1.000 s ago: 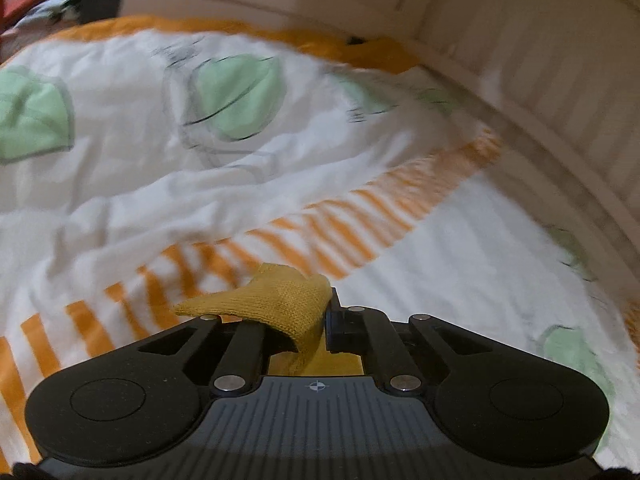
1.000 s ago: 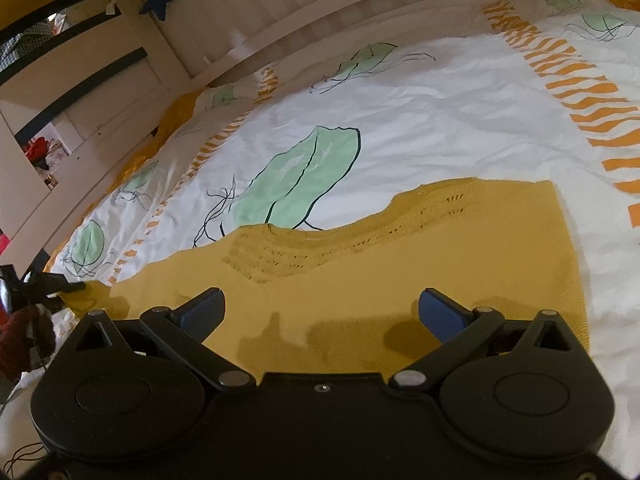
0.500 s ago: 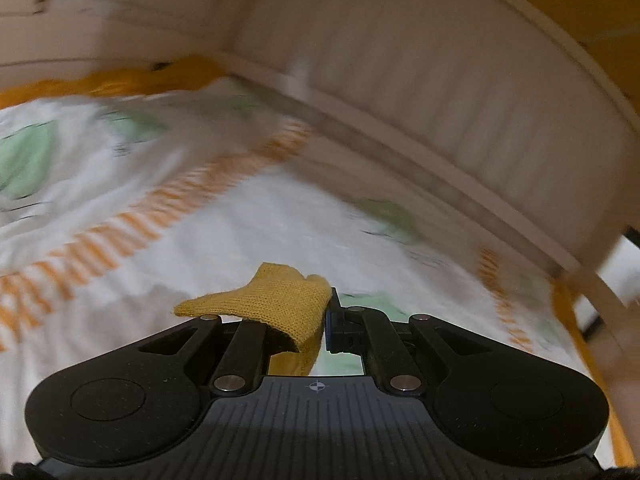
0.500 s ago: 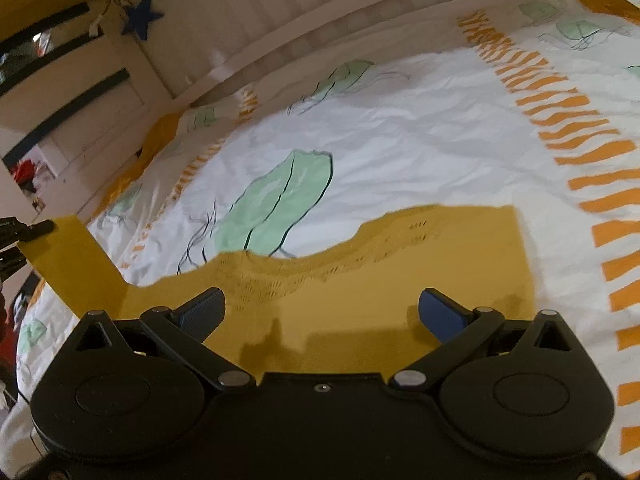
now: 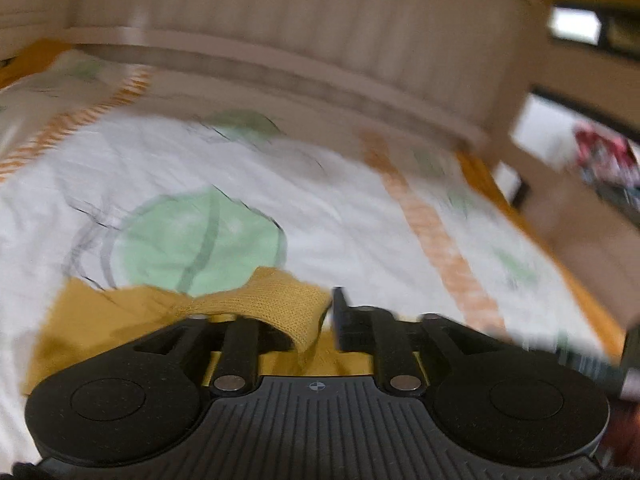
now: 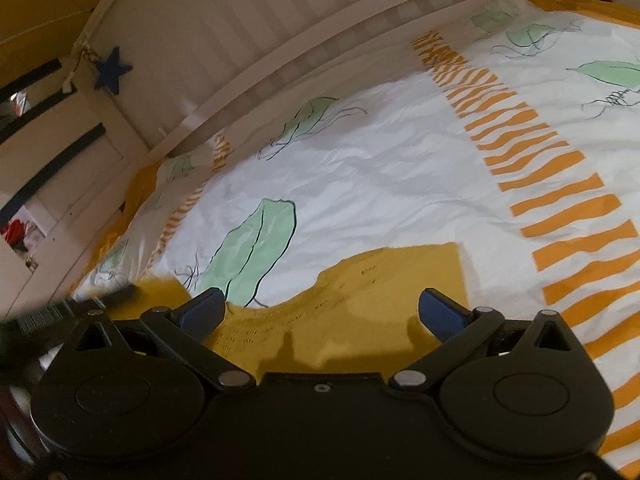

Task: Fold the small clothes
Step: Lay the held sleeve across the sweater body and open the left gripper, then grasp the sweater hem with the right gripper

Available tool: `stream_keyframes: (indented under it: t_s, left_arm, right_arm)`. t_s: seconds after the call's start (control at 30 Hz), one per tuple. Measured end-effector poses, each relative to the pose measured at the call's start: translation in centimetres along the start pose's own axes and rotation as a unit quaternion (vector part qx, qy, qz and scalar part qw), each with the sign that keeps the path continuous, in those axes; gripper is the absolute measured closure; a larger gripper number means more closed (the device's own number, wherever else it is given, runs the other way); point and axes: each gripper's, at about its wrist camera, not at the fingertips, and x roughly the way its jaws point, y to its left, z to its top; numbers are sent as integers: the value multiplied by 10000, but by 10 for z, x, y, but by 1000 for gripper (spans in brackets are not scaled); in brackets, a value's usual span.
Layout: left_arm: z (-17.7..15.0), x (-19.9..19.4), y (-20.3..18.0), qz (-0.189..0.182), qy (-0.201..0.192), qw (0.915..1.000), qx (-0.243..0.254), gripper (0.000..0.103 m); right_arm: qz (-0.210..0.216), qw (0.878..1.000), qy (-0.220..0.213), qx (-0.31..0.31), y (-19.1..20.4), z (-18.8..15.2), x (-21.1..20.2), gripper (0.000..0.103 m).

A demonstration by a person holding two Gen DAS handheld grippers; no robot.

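Note:
A small mustard-yellow knit garment (image 6: 352, 304) lies flat on a bed sheet, its neckline towards the far side. My right gripper (image 6: 320, 312) is open and empty, hovering over the garment's near part. My left gripper (image 5: 326, 312) is shut on a sleeve end of the yellow garment (image 5: 276, 304), which drapes over the left finger; the rest of the garment (image 5: 100, 320) spreads out low on the left of that view. The left gripper also shows blurred at the left edge of the right wrist view (image 6: 80, 304), above the garment's left side.
The bed sheet (image 6: 400, 176) is white with green leaves and orange stripes. A cream slatted bed rail (image 6: 280, 64) runs along the far side. A blue star (image 6: 110, 70) hangs at the rail's left end. Furniture (image 5: 592, 208) stands beyond the bed's right edge.
My left gripper has swung over the garment with the sleeve end in it, folding the sleeve inward. My right gripper has drawn back a little and stays open.

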Motion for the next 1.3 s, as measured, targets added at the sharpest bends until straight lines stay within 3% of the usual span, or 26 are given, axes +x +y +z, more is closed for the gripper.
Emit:
stream_keyframes:
  t_s: [0.17, 0.33, 0.6, 0.7, 0.83, 1.07, 1.3]
  left_arm:
    - [-30, 13, -24, -337, 442, 9977, 383, 55]
    - [-43, -6, -14, -500, 390, 9961, 606, 29]
    - [-70, -37, 42, 209, 641, 9957, 637, 28]
    - [-79, -40, 75, 547, 823, 9945, 339, 28]
    - [-82, -42, 103, 730, 904, 9932, 3, 28]
    - [-77, -44, 103, 631, 652, 9958, 130, 28]
    - [-81, -43, 94, 99, 613, 9973, 395, 28]
  right_arm:
    - [-53, 9998, -68, 154, -9, 4, -2, 0]
    - [-111, 9998, -45, 171, -12, 2, 0, 0]
    - [-173, 9996, 224, -97, -4, -12, 15, 0]
    - [-137, 9990, 352, -243, 4, -19, 23, 0]
    - [-87, 9976, 507, -462, 15, -30, 31, 0]
    - [-3, 9951, 578, -806, 30, -42, 36, 0]
    - [47, 9946, 533, -885, 34, -44, 38, 0]
